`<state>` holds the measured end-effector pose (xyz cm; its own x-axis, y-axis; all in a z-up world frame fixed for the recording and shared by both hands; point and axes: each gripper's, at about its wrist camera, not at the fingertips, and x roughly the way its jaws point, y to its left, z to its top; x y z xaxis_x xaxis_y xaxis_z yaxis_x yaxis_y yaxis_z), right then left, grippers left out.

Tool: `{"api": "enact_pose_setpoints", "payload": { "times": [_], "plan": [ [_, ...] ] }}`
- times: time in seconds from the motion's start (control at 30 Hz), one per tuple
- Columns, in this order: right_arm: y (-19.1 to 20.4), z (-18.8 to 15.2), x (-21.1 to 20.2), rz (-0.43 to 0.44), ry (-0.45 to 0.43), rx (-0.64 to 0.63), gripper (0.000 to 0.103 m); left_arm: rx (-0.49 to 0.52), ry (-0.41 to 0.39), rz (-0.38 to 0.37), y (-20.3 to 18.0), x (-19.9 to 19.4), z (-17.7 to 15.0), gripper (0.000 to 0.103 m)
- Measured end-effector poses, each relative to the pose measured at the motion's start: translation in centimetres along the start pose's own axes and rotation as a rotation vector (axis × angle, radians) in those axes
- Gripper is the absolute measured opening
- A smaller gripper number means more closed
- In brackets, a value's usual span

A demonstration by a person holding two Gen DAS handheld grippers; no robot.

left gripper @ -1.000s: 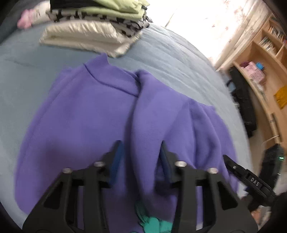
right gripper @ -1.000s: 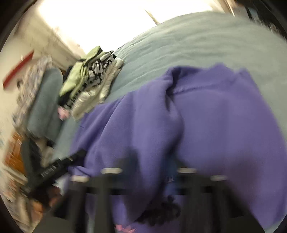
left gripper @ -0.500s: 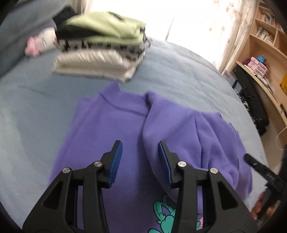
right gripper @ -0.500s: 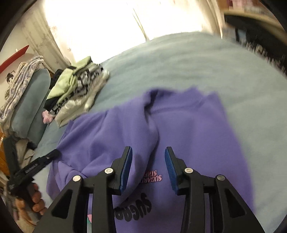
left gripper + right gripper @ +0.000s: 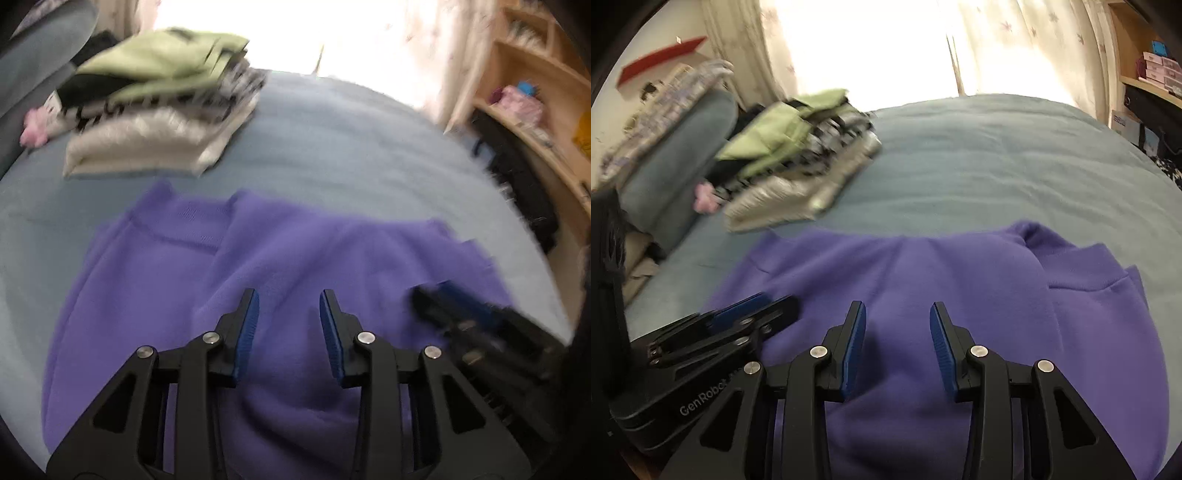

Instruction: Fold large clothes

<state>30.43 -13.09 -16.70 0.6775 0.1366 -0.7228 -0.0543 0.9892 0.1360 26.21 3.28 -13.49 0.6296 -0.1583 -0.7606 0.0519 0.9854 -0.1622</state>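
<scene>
Two hand-held grippers hover just above a purple sweatshirt (image 5: 155,295) spread on a grey-blue bed (image 5: 351,147). Neither grips anything. The left hand-held gripper (image 5: 289,306) has its blue pads apart with only cloth lying below them; its jaws are closing slightly, yet no fabric sits between them. The right hand-held gripper (image 5: 898,321) is likewise released, its pads parted over the garment with nothing pinched. Each camera shows the other tool at the edge of its view, so the two are close together over the middle of the cloth.

The sweatshirt lies flat with its collar towards the far side of the bed. One side is already folded in over the body, leaving a raised ridge running from the collar towards the hem. A stack of folded clothes (image 5: 159,110) sits well beyond the collar, near a grey pillow (image 5: 676,173). A wooden shelf (image 5: 535,92) stands off to one side.

The step appears to be choosing the next grasp points. To do it well, each tool should probably take an edge of the unfolded part, pinching every layer there, then both should lift and carry evenly so the fold lands straight. Thick, soft fleece may bunch or slip, so a firm pinch near a seam seems wise.
</scene>
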Motion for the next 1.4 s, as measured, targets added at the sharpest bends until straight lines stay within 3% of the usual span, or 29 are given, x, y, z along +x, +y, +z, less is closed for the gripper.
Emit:
{"api": "enact_pose_setpoints", "payload": {
  "times": [0.03,0.1,0.13,0.27,0.33,0.43,0.6,0.73,0.8,0.93,1.13,1.4],
  "plan": [
    [-1.2,-0.3,0.8,-0.029,0.012,0.011,0.026,0.002,0.01,0.015,0.6,0.8,-0.3,0.023],
    [-3.6,-0.7,1.6,0.004,0.016,0.044,0.003,-0.004,-0.002,0.004,1.7,1.3,-0.8,0.013],
    [-4.8,-0.9,1.5,0.02,0.013,0.074,0.0,-0.012,-0.005,-0.018,2.2,1.3,-1.0,0.013],
    [-6.2,-0.8,1.4,0.061,0.029,0.111,0.0,-0.017,0.006,-0.061,2.7,1.3,-0.8,0.013],
    [-5.9,-0.5,0.9,0.055,0.032,0.112,0.005,-0.021,0.017,-0.077,2.7,1.0,-0.4,0.013],
    [-5.1,-0.8,-2.9,0.108,0.014,0.11,0.007,-0.032,0.009,-0.091,2.3,-0.9,0.0,0.013],
    [-2.3,-2.1,-7.6,0.206,-0.016,0.056,0.007,-0.006,-0.03,-0.201,1.1,-5.9,-0.8,0.013],
    [0.2,-3.9,-8.5,0.246,0.013,0.01,0.007,0.023,0.005,-0.254,-0.2,-7.3,-3.1,0.013],
    [0.9,-5.1,-7.8,0.229,0.043,-0.008,0.007,0.039,0.034,-0.237,-0.8,-6.7,-4.4,0.013],
    [1.4,-7.7,-4.7,0.183,0.134,-0.017,0.007,0.094,0.094,-0.133,-1.3,-4.5,-6.7,0.014],
    [1.4,-8.5,-4.0,0.176,0.144,-0.001,0.007,0.109,0.103,-0.117,-1.3,-4.2,-7.5,0.014],
    [1.3,-7.8,-8.8,0.176,0.101,0.025,0.009,0.063,0.062,-0.111,-0.2,-8.2,-7.0,0.014]
  ]
}}
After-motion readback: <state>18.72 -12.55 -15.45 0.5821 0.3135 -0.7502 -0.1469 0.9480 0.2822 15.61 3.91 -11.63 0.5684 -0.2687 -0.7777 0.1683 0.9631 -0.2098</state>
